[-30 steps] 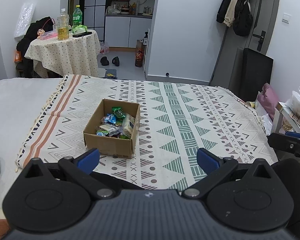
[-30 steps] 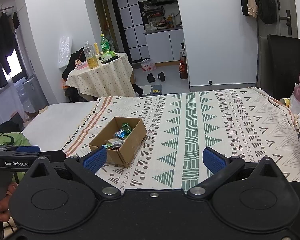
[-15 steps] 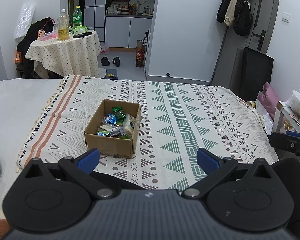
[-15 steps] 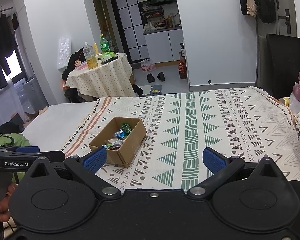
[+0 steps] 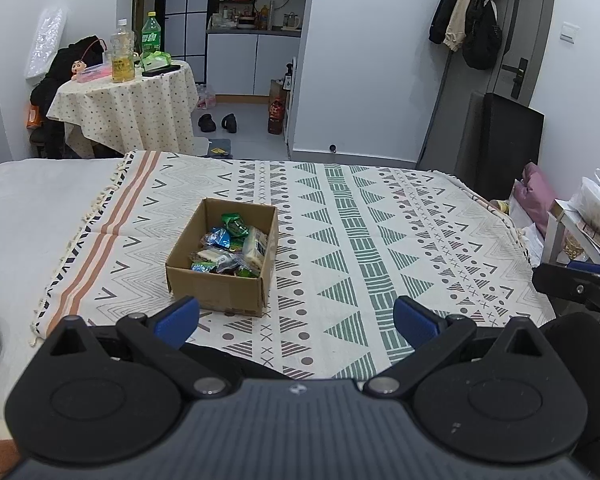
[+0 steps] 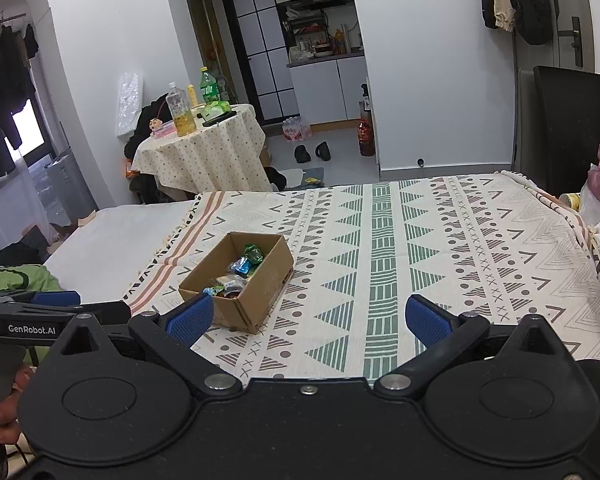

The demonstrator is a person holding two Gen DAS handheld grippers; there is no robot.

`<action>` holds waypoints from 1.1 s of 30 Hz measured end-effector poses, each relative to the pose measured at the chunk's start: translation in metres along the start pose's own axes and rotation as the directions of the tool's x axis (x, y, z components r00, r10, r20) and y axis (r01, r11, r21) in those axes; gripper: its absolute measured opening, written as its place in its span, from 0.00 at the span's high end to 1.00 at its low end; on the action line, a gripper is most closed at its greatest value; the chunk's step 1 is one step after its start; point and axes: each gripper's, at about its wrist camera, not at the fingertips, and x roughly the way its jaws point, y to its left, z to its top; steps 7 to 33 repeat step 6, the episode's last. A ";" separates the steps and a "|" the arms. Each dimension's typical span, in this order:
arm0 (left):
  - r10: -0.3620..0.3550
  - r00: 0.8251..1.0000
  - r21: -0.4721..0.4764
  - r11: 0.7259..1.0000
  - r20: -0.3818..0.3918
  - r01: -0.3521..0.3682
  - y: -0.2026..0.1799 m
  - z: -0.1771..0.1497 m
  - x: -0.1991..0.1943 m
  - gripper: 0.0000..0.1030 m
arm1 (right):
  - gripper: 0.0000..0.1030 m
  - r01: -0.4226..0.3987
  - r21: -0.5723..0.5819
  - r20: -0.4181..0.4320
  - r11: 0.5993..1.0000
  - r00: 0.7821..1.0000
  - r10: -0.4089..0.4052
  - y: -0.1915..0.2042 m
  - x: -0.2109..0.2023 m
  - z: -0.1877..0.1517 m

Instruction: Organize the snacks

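An open cardboard box (image 5: 216, 294) sits on the patterned blanket, holding several wrapped snacks (image 5: 232, 246) in green, blue and pale wrappers. The same box (image 6: 260, 292) with its snacks (image 6: 242, 266) shows in the right wrist view. My left gripper (image 5: 296, 322) hovers near the bed's front edge, open and empty, the box just beyond its left fingertip. My right gripper (image 6: 308, 318) is also open and empty, the box behind its left fingertip. The left gripper's body (image 6: 52, 314) appears at the left of the right wrist view, held by a hand.
The patterned blanket (image 5: 380, 240) covers most of the bed, with bare white sheet (image 5: 32, 208) on the left. A round table (image 5: 124, 108) with bottles stands beyond the bed. A white side stand (image 5: 572, 228) with bags is at the right edge.
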 end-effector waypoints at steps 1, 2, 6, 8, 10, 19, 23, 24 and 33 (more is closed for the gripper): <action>0.000 1.000 -0.001 1.000 -0.001 0.000 0.000 0.000 0.000 0.00 | 0.00 0.000 0.000 0.000 1.000 1.000 0.000 0.000 0.000 0.000; -0.001 1.000 -0.003 1.000 -0.001 0.001 0.001 0.000 0.000 0.00 | 0.00 -0.001 0.000 0.000 1.000 1.000 0.001 0.000 0.000 0.000; -0.005 1.000 0.000 1.000 -0.005 0.005 0.002 0.001 0.001 0.00 | 0.00 -0.001 0.001 -0.001 1.000 1.000 0.001 0.000 0.000 -0.001; -0.005 1.000 0.000 1.000 -0.005 0.005 0.002 0.001 0.001 0.00 | 0.00 -0.001 0.001 -0.001 1.000 1.000 0.001 0.000 0.000 -0.001; -0.005 1.000 0.000 1.000 -0.005 0.005 0.002 0.001 0.001 0.00 | 0.00 -0.001 0.001 -0.001 1.000 1.000 0.001 0.000 0.000 -0.001; -0.005 1.000 0.000 1.000 -0.005 0.005 0.002 0.001 0.001 0.00 | 0.00 -0.001 0.001 -0.001 1.000 1.000 0.001 0.000 0.000 -0.001; -0.005 1.000 0.000 1.000 -0.005 0.005 0.002 0.001 0.001 0.00 | 0.00 -0.001 0.001 -0.001 1.000 1.000 0.001 0.000 0.000 -0.001; -0.005 1.000 0.000 1.000 -0.005 0.005 0.002 0.001 0.001 0.00 | 0.00 -0.001 0.001 -0.001 1.000 1.000 0.001 0.000 0.000 -0.001; -0.005 1.000 0.000 1.000 -0.005 0.005 0.002 0.001 0.001 0.00 | 0.00 -0.001 0.001 -0.001 1.000 1.000 0.001 0.000 0.000 -0.001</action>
